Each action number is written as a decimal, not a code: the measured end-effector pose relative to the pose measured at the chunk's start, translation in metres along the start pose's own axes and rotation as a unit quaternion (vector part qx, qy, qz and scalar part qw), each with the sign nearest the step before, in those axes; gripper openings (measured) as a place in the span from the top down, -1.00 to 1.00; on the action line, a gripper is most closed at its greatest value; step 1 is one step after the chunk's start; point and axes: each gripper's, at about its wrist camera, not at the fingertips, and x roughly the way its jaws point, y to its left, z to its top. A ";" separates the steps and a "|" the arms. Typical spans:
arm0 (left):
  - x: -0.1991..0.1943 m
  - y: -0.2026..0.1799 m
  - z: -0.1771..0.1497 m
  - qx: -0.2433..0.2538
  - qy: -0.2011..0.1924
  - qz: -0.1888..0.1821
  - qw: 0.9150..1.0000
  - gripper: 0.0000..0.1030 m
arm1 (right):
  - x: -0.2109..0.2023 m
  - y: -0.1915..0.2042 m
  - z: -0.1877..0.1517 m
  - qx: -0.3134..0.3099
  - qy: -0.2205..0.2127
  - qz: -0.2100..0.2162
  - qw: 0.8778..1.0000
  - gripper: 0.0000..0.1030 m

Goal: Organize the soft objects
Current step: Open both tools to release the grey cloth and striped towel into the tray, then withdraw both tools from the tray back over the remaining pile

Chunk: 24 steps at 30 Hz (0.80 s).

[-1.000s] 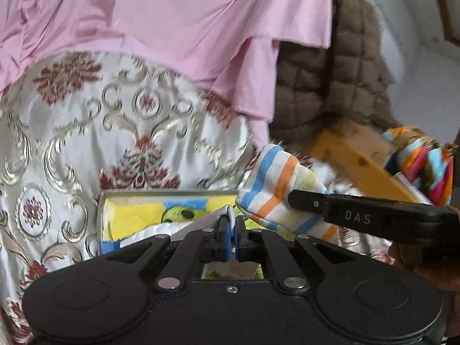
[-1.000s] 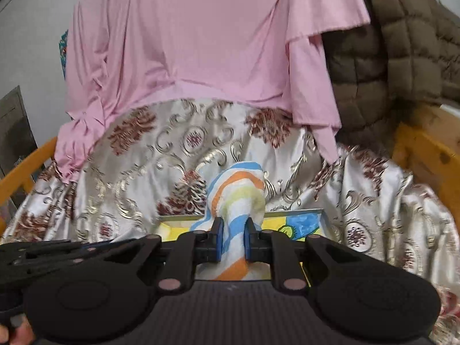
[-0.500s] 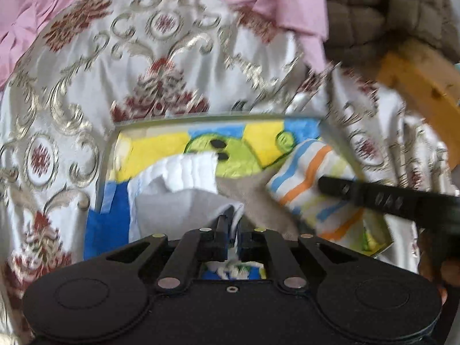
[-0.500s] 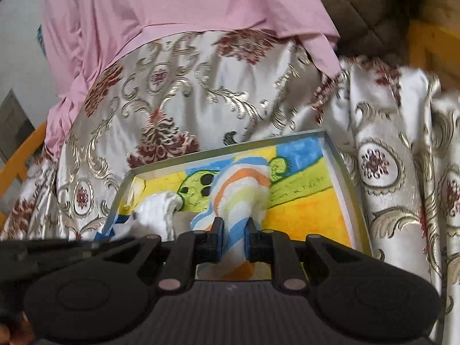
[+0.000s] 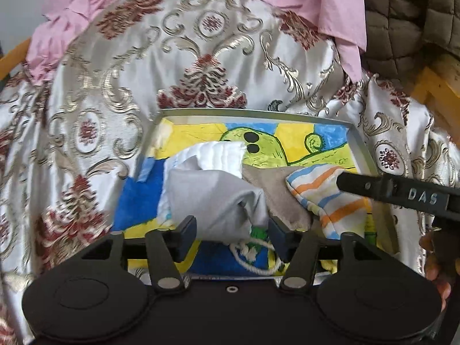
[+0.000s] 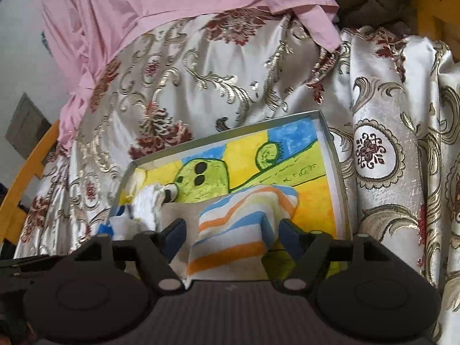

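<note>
Both grippers have just been opening since the earlier frames, dropping their cloths into the shallow grey tray (image 5: pixel 359 141) with a painted cactus bottom. Left gripper (image 5: pixel 233 230) gapes around the grey drawstring pouch (image 5: pixel 212 198); right gripper (image 6: pixel 231 234), marked "DAS", stands wide around the striped cloth bag (image 6: pixel 233 224).

Between the fingers of the left gripper (image 5: pixel 232 234) a soft, matt grey cloth pouch (image 5: pixel 212 198) is seen, with a twisted white cotton cord (image 5: pixel 253 256) below it. Ahead of the right gripper (image 6: pixel 231 237) a woven cloth striped in orange, blue and white (image 6: pixel 241 227) lies, matt and slightly rough. Both rest in a shallow grey tray with a dull metallic rim (image 5: pixel 258 112), lined with crayon-coloured paper (image 5: pixel 290 141). Beyond it, a glossy satin brocade cover (image 5: pixel 120 86) and a smooth pink cotton garment (image 6: pixel 149 3) are visible.
</note>
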 end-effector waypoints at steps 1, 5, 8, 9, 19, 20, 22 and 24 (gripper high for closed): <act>-0.009 0.001 -0.003 -0.004 -0.008 0.003 1.000 -0.23 | -0.005 0.000 -0.001 0.005 -0.006 0.008 1.000 -0.65; -0.041 -0.001 -0.013 0.007 -0.059 0.014 0.998 -0.53 | -0.028 0.004 -0.011 0.004 -0.029 0.044 0.999 -0.80; -0.062 -0.003 -0.023 0.014 -0.089 0.010 0.996 -0.57 | -0.048 0.010 -0.024 -0.028 -0.046 0.042 0.998 -0.85; -0.069 -0.002 -0.028 0.013 -0.099 0.005 0.995 -0.59 | -0.052 0.013 -0.028 -0.037 -0.049 0.043 0.997 -0.86; -0.116 0.036 -0.081 0.020 -0.182 -0.002 0.983 -0.83 | -0.111 0.024 -0.089 -0.036 -0.146 0.015 0.989 -0.91; -0.120 0.042 -0.089 0.018 -0.188 0.002 0.982 -0.85 | -0.116 0.026 -0.099 -0.033 -0.151 0.012 0.988 -0.93; -0.127 0.059 -0.109 0.018 -0.194 0.006 0.981 -0.85 | -0.126 0.030 -0.119 -0.032 -0.153 0.008 0.988 -0.94; -0.135 0.075 -0.128 0.016 -0.191 0.011 0.981 -0.88 | -0.138 0.038 -0.144 -0.029 -0.164 -0.005 0.986 -0.99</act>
